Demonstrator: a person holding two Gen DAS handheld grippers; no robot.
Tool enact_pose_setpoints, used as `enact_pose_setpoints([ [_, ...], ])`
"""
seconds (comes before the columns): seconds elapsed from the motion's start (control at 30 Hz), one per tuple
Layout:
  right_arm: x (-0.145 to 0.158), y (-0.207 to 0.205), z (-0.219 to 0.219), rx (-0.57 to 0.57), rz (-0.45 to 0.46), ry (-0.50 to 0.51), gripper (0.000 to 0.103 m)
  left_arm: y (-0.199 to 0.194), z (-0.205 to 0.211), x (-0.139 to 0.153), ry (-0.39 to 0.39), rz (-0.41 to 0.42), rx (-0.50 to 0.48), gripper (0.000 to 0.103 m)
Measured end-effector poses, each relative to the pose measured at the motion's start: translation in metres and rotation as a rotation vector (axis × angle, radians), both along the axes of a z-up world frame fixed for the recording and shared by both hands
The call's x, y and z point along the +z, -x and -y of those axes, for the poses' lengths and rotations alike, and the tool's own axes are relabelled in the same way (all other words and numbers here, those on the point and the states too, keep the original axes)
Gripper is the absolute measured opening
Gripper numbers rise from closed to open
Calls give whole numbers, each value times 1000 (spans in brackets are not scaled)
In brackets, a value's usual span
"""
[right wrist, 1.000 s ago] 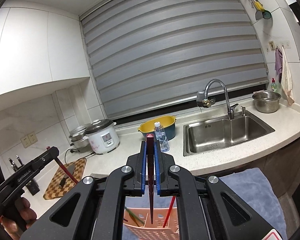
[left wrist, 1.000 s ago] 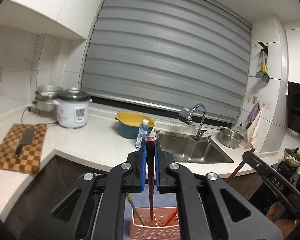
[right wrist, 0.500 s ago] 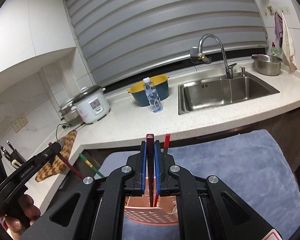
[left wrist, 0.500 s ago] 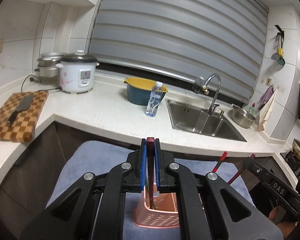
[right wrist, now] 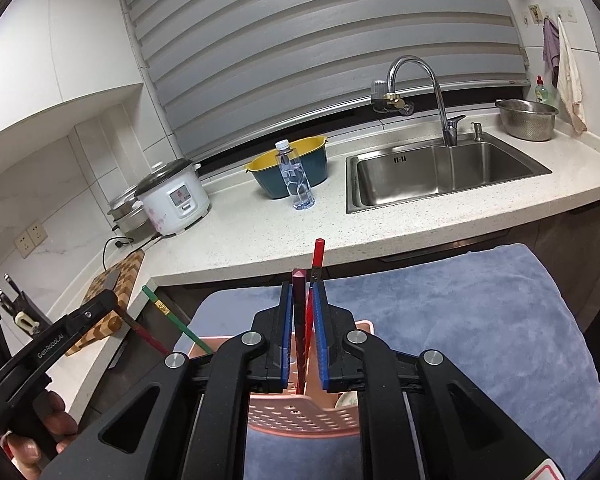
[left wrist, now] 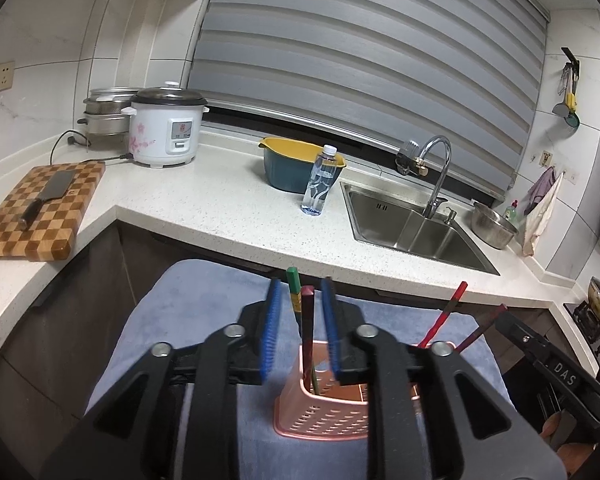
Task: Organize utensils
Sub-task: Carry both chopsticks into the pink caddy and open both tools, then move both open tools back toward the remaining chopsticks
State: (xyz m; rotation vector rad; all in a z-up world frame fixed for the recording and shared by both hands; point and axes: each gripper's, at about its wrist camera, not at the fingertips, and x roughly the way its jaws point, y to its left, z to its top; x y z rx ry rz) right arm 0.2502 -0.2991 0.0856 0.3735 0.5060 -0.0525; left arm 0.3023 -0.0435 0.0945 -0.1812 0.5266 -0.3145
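A pink perforated utensil holder (left wrist: 332, 404) stands on a blue-grey towel (left wrist: 204, 292); it also shows in the right wrist view (right wrist: 300, 412). My left gripper (left wrist: 300, 328) is open, with a dark red chopstick (left wrist: 308, 320) standing loose between its jaws, its lower end in the holder, beside a green chopstick (left wrist: 293, 284). My right gripper (right wrist: 302, 320) is open just above the holder; a dark red chopstick (right wrist: 299, 308) and a red one (right wrist: 317, 256) stand between its jaws, down in the holder. Two more red chopsticks (left wrist: 446, 312) lean out at the right.
White counter (left wrist: 220, 208) behind the towel holds a water bottle (left wrist: 320, 180), yellow-and-blue bowl (left wrist: 288, 164), rice cooker (left wrist: 164, 126), checkered cutting board with a cleaver (left wrist: 40, 208), a sink (left wrist: 412, 220) with faucet, and a metal bowl (left wrist: 494, 230).
Both grippers were shut on dark red chopsticks; both have lowered them into the pink holder and opened, the left wider than the right. The chopsticks now stand loose in the holder.
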Motion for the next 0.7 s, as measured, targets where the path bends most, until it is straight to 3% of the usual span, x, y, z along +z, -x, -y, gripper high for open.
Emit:
enact_pose_setpoints([
  [0.1,3,9,1,-1,5,-8,13,8,-3,2,2,5,12,42],
  [0.23,7,31,0,0,16,-2,23,27,-11,6,-2,15,9,50],
  [0.4,-5,78,-7,33,-11,7,25,63,-23,-4,-1,-11,-21,60],
  [0.6,-55,156,-17,74,-136,35,25,127,-33,-49,-47,-100,-60,61],
  [0.7,-86,193,-24,81,-223,61,25,158,-30,-76,-109,-141,-67,61],
])
